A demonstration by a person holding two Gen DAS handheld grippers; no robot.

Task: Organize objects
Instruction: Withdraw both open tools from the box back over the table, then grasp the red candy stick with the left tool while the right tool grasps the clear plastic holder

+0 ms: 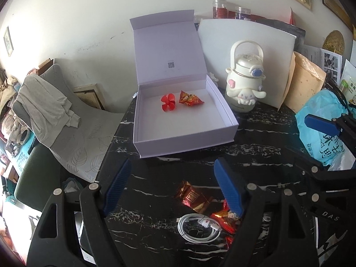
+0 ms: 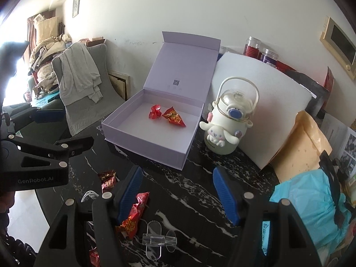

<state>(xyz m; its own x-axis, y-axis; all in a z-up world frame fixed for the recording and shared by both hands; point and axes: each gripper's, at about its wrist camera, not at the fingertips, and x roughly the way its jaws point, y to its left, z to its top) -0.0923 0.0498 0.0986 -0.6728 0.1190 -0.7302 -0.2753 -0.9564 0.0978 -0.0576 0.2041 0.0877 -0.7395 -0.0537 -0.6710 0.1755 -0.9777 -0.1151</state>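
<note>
- Your left gripper (image 1: 171, 187) was spread wide, holding nothing, above the dark worktop (image 1: 169, 166).
- Gold-red candy (image 1: 194, 198) lay between its fingers; white cable (image 1: 198, 227) just below that.
- Your right gripper (image 2: 178, 189) was also apart, empty; red candy packet (image 2: 133, 215) by its left finger, clear clip (image 2: 155, 239) between.
- White box (image 2: 142, 149) sat ahead w/ lid up; red flower (image 2: 155, 112) & a red sweet (image 2: 174, 116) inside.

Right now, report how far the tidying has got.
Done: a red flower clip and one red candy packet lie in the open white box. In hand: nothing; both grippers are open. Left: table candies, white cable, clear stand.
</note>
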